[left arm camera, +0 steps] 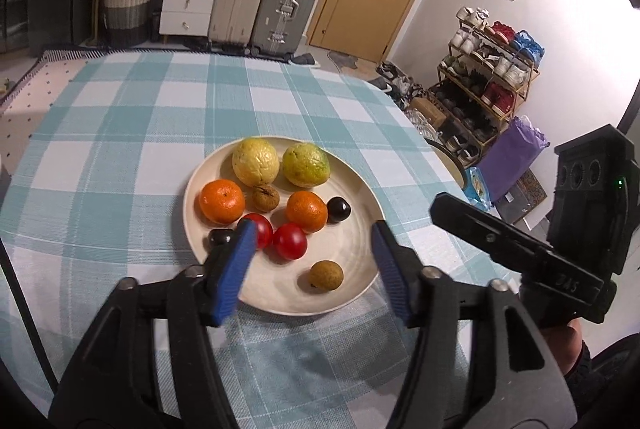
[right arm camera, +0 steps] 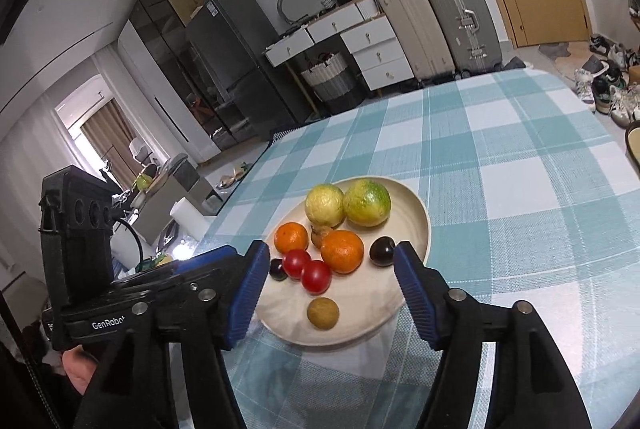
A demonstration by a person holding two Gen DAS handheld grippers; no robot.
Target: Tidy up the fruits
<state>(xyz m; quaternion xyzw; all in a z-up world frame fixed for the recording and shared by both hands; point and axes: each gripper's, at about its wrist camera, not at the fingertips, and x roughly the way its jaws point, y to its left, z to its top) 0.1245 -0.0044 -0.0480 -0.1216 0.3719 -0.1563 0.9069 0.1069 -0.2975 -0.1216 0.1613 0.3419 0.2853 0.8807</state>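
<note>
Fruit: ten pieces gathered on the cream plate [left arm camera: 362,189], beyond both grippers
Left gripper [left arm camera: 314,249]: fingers spread, empty, nearer the tomatoes [left arm camera: 290,240]
Right gripper [right arm camera: 332,275]: fingers spread, empty, dark plum [right arm camera: 382,250] just left of its right fingertip

A round cream plate [left arm camera: 362,189] lay on the table, holding all the fruit. At its far side sat two yellow-green citrus [left arm camera: 255,161], touching. Nearer lay two oranges [left arm camera: 222,200], two red tomatoes [left arm camera: 290,241], two dark plums [left arm camera: 339,209], and two brown longans [left arm camera: 326,275].
</note>
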